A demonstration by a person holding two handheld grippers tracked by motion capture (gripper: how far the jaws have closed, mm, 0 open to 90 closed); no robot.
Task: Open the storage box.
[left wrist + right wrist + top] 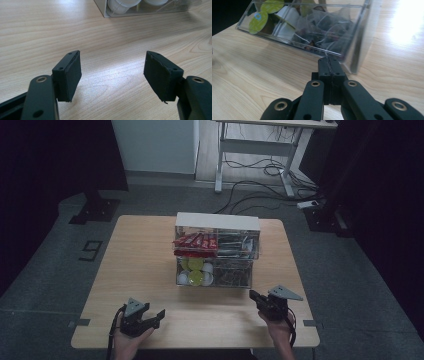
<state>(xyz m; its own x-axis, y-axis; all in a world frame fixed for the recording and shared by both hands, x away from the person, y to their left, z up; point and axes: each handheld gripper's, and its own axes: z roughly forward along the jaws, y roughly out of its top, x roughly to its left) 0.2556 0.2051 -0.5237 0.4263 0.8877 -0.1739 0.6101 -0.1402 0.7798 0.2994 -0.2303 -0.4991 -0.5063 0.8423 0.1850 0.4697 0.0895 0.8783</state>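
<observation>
Jaws of our right gripper [329, 65] are pressed flat together with nothing between them, and their tips sit just short of the near lower corner of the clear acrylic organizer [359, 47]; we cannot tell whether they touch it. Beyond those tips, through the clear wall, we see a heap of tea bags [322, 30], and farther off to the side, coffee capsules with yellow-green lids [258, 21].

Our left gripper [112, 72] is released: its two black pads [72, 75] stand well apart over bare wooden table [37, 32], holding nothing. Ahead of these pads, well apart from them, is a corner of the organizer with white capsules [120, 6] inside.

From the high view, the organizer stands mid-table, ahead of both grippers, with red snack bars [196, 241] in its upper tier. Our right gripper [253, 295] is near its front right corner; our left gripper [159, 315] lies farther back, near the table's front edge.
</observation>
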